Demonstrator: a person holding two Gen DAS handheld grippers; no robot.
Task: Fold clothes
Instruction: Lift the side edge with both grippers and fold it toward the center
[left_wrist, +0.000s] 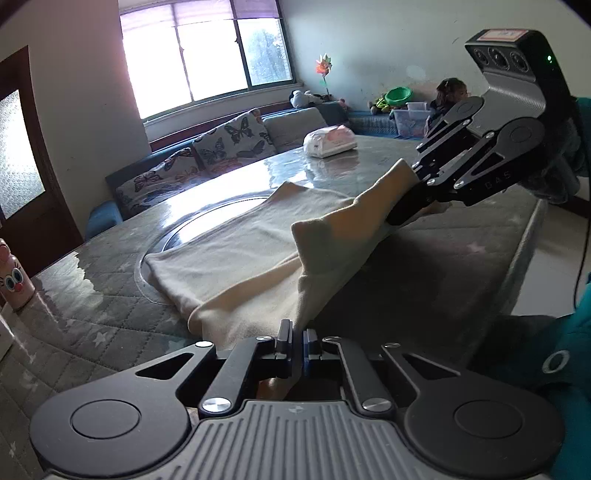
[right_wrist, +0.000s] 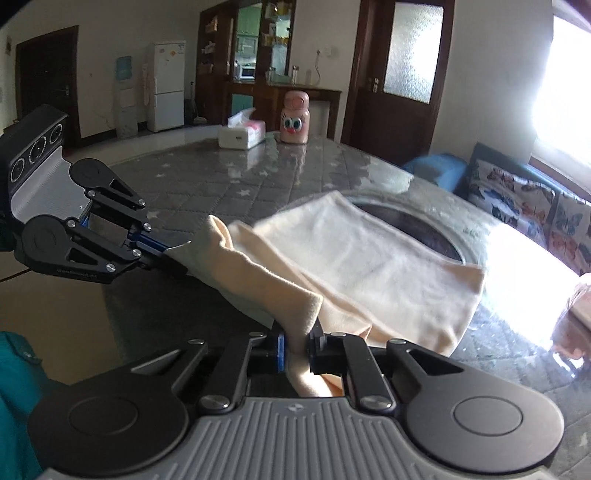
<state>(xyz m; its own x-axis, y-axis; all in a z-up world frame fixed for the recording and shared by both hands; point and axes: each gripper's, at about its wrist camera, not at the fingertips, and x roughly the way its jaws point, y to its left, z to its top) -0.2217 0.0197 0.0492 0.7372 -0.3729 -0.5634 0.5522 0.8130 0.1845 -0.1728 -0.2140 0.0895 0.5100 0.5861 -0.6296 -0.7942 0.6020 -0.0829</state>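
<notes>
Nearest in the left wrist view, the left tongs (left_wrist: 298, 341) are pressed together on one near corner of the cream cloth (left_wrist: 236, 254), which rises from the bench (left_wrist: 92, 325) into the jaws at 6 o'clock. In the right wrist view the right tongs (right_wrist: 297, 347) pinch the other near corner, a thick bunch of cloth (right_wrist: 369, 266) wedged between the pads. Each pair of tongs shows in the other's view: the right at 2 o'clock from the left camera, the left at 9 o'clock from the right. The near edge hangs lifted between them, with a slack flap drooping at its middle; the rest of the cloth lies flat farther on, over the round inset in the bench. The step looks like carrying the near edge over to the far edge. To do it well, draw the tongs apart enough to take out that sag, keep both at one height, and travel together so the corners land square on the far corners. Beyond, toward 12 o'clock, a tissue pack (left_wrist: 330, 141) and a pink bottle (right_wrist: 294, 117) stand well apart from the cloth.
</notes>
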